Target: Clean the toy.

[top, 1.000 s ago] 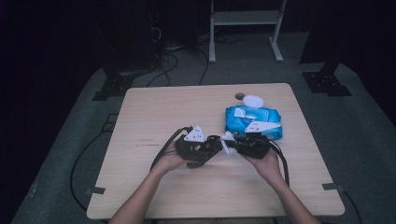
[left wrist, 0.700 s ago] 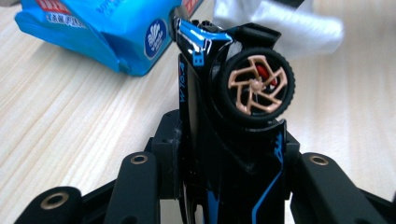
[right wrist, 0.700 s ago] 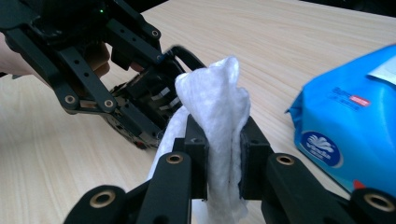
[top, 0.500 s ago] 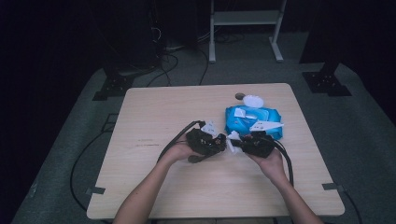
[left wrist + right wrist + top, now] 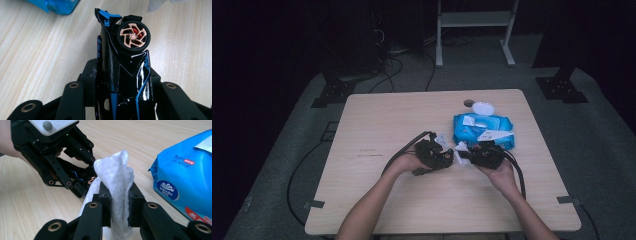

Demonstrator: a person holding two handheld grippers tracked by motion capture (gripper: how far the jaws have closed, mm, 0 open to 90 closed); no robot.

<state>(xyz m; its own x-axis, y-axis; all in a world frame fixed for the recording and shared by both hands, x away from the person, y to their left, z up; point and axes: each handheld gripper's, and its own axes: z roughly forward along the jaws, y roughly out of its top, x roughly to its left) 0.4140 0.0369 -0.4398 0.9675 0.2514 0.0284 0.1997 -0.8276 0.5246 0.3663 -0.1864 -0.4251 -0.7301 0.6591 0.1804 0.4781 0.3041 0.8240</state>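
The left claw (image 5: 447, 159) was clamped on a black toy car with blue trim (image 5: 122, 72), its jaws pressing the car's two sides. In the left gripper view the car stood nose-out from between the jaws, one wheel with a copper-coloured rim (image 5: 132, 37) facing the camera.

The right claw (image 5: 464, 156) was closed on a folded white wet wipe (image 5: 116, 182), which stuck up past the jaw tips and hung down below them.

Taking the blue wipe pack (image 5: 482, 129) as the landmark: both claws sat just in front of its near edge, on the person's side, over the worktop (image 5: 377, 125). The right claw was close beside the pack's near left corner; the left claw was a little farther to the pack's left. The two claws faced each other tip to tip, the wipe very near the car; whether they touched could not be told. A white round lid (image 5: 483, 108) lay just beyond the pack's far edge.
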